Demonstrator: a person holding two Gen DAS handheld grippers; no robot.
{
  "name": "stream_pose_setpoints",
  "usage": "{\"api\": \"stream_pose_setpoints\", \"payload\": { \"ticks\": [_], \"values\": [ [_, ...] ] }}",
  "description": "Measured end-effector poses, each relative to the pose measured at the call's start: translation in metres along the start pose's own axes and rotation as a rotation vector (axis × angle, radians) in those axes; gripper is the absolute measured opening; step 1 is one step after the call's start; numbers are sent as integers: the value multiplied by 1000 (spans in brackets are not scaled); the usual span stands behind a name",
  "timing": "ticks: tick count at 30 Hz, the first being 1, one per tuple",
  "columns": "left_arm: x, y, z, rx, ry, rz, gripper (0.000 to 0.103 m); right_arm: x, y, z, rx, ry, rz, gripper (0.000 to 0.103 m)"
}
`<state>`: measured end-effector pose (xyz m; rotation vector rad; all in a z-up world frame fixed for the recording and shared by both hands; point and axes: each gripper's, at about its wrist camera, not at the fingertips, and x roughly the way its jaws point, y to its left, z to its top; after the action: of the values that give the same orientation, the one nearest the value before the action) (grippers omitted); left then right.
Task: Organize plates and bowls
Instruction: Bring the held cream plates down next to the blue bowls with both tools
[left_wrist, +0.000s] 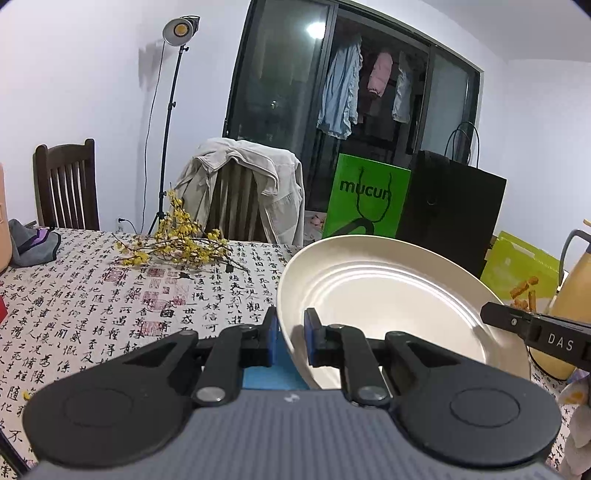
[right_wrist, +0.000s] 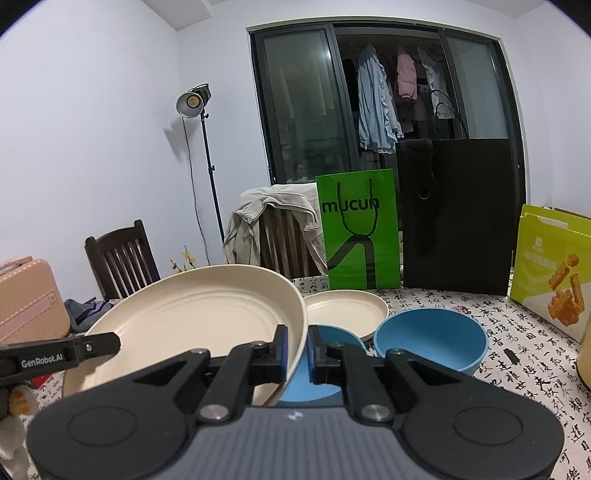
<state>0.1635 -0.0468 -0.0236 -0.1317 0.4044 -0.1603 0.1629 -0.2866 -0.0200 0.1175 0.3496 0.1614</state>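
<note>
1. Hanging between the two grippers, the large cream round plate (right_wrist: 192, 317) is carried clear of the calligraphy-print tablecloth (left_wrist: 110, 295), tilted, its left rim in the left gripper (left_wrist: 291, 338) and its right rim in the right gripper (right_wrist: 297, 350).
2. Ahead of the right gripper and lower, toward the table's far edge, the smaller cream plate (right_wrist: 345, 308) lies flat on the cloth; judging by the task, it is the likely stacking spot, so the carried plate would have to travel forward and a little right.
3. One blue plastic bowl (right_wrist: 430, 339) stands just right of that smaller plate; a second blue bowl (right_wrist: 321, 380) sits directly under the right gripper's fingers, below the carried plate's edge.
4. Both grippers are clamped tight on the plate's thin rim, blue pads on either face of it.
5. Neither hand is clearly nearer; the plate spans both, so they must move together and level it before lowering.
</note>
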Motion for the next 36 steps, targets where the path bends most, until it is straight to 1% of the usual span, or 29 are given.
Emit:
{"api": "stream_pose_setpoints", "payload": {
  "ticks": [17, 36],
  "values": [
    [-4, -13, -16, 16, 15, -37, 14, -20, -12, -12, 4, -8, -19, 10],
    [0, -26, -33, 44, 54, -57, 15, -29, -28, -28, 24, 4, -38, 10]
  ]
}}
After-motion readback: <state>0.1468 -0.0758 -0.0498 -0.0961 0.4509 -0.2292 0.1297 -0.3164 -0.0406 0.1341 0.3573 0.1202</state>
